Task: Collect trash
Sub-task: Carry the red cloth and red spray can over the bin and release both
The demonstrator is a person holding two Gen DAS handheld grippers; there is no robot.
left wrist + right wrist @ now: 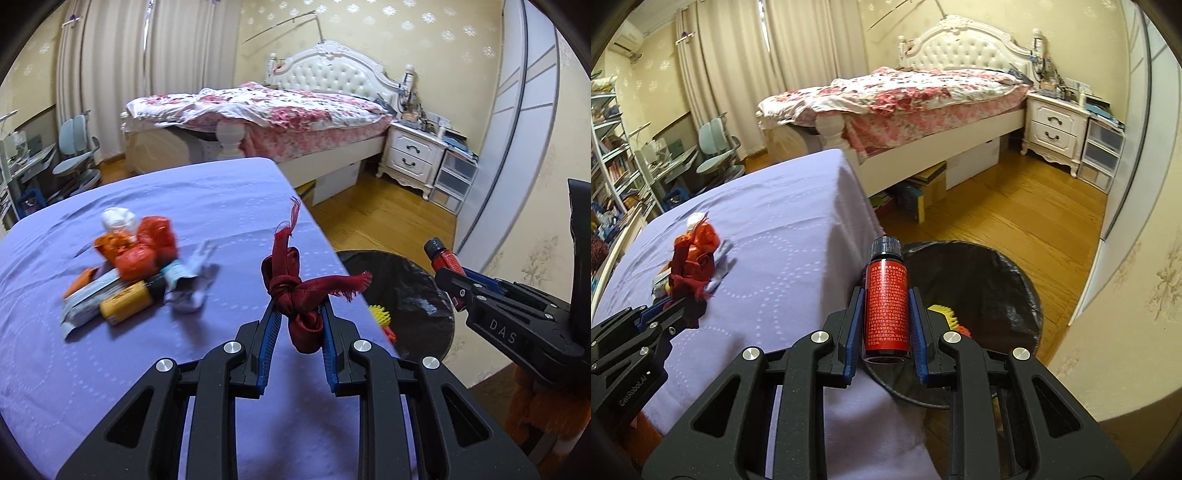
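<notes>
Red bottle [885, 306] upright in right claw [885, 295], tilted down over bin [997, 273].

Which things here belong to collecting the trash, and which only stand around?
Job: knotted red cloth in left gripper; red bottle in right gripper; wrapper pile; black-lined bin.

Around: bed; nightstand; desk chair.

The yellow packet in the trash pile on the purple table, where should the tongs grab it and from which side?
Grip the yellow packet across its narrow width at its free near end, coming from the table's near edge. It lies flat at the pile's front; the grey wrapper and orange wrappers crowd its far side.
</notes>
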